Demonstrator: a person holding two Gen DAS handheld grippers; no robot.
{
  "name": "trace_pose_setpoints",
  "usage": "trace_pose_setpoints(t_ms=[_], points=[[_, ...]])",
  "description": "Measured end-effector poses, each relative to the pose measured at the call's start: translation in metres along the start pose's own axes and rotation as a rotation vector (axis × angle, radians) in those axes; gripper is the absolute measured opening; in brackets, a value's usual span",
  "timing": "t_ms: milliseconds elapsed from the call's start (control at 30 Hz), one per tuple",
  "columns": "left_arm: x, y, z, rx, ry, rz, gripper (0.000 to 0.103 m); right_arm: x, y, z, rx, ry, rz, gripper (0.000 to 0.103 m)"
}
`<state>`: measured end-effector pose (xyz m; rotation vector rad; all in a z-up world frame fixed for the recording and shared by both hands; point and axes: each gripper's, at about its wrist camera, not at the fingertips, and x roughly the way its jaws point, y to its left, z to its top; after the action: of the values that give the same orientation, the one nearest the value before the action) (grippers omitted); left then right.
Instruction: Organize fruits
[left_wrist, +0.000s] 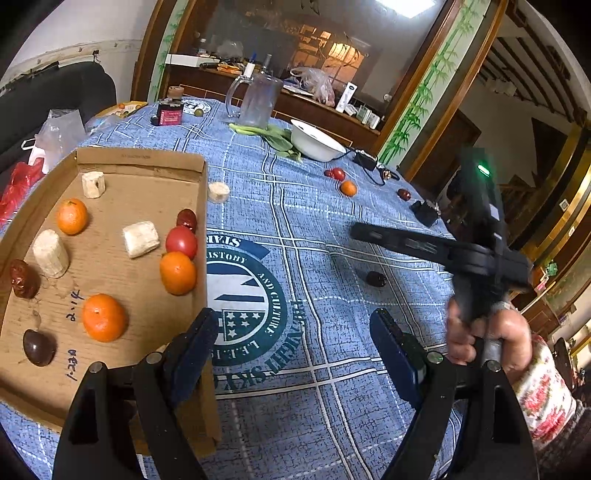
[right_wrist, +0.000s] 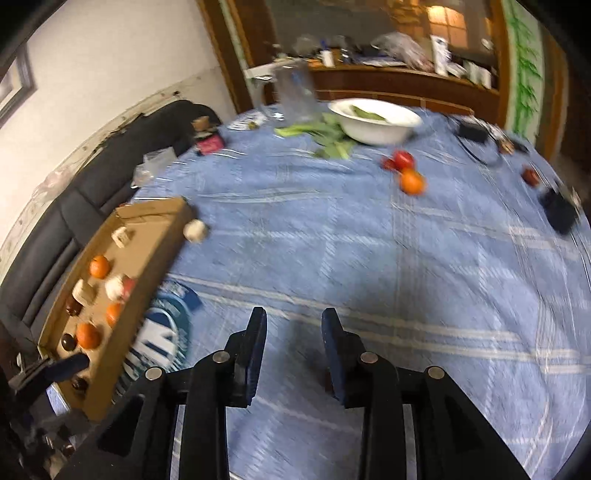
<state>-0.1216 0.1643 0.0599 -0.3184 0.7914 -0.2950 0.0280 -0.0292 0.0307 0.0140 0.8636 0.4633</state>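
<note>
A cardboard tray (left_wrist: 147, 162) on the left of the blue tablecloth holds three oranges (left_wrist: 104, 317), a tomato (left_wrist: 181, 242), dark red dates (left_wrist: 24, 278) and pale cut chunks (left_wrist: 140, 238). Loose on the cloth lie a pale chunk (left_wrist: 218, 192), a tomato (left_wrist: 338, 173), an orange (left_wrist: 348, 188), a red date (left_wrist: 404, 194) and a dark date (left_wrist: 376, 278). My left gripper (left_wrist: 293, 321) is open and empty, its left finger over the tray's near right wall. My right gripper (right_wrist: 293, 317) hovers over bare cloth, jaws a little apart with nothing between; the far orange (right_wrist: 412, 182) lies well ahead of it.
A white bowl (left_wrist: 317, 140) with greens (left_wrist: 277, 136) beside it and a glass mug (left_wrist: 258, 99) stand at the table's far side. A dark jar (left_wrist: 170, 112) and cables with a black box (left_wrist: 424, 212) sit near the edges. A sofa (right_wrist: 92, 177) lies left of the table.
</note>
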Motion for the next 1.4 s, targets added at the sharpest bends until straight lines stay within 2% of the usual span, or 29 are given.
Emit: trace_pose_setpoints(t_ms=[167, 467, 567, 667, 867, 1100, 1133, 1200, 1267, 1400], points=[[-0.002, 0.008, 0.001, -0.007, 0.005, -0.003, 0.083, 0.058, 0.046, 0.03, -0.081, 0.057, 0.065, 0.034], [-0.003, 0.031, 0.005, -0.043, 0.009, -0.007, 0.083, 0.122, 0.095, 0.06, -0.279, 0.077, 0.006, 0.034], [0.001, 0.037, 0.006, -0.062, 0.018, -0.013, 0.083, 0.125, 0.104, 0.067, -0.313, 0.063, 0.014, 0.047], [0.002, 0.04, 0.005, -0.073, 0.022, -0.017, 0.083, 0.127, 0.106, 0.073, -0.33, 0.063, 0.008, 0.047], [0.003, 0.04, 0.004, -0.074, 0.028, -0.024, 0.083, 0.13, 0.099, 0.072, -0.332, 0.104, 0.062, 0.047], [0.003, 0.046, 0.003, -0.092, 0.027, -0.016, 0.083, 0.134, 0.115, 0.06, -0.491, 0.1, 0.008, 0.047], [0.004, 0.047, 0.002, -0.098, 0.031, -0.016, 0.083, 0.136, 0.117, 0.062, -0.502, 0.092, 0.018, 0.047], [0.005, 0.049, 0.002, -0.107, 0.034, -0.014, 0.083, 0.141, 0.116, 0.068, -0.502, 0.076, 0.018, 0.04], [0.004, 0.05, 0.002, -0.11, 0.031, -0.01, 0.083, 0.147, 0.109, 0.073, -0.452, 0.104, 0.061, 0.031], [0.002, 0.053, 0.003, -0.119, 0.029, -0.002, 0.083, 0.141, 0.102, 0.071, -0.363, 0.126, 0.098, 0.031]])
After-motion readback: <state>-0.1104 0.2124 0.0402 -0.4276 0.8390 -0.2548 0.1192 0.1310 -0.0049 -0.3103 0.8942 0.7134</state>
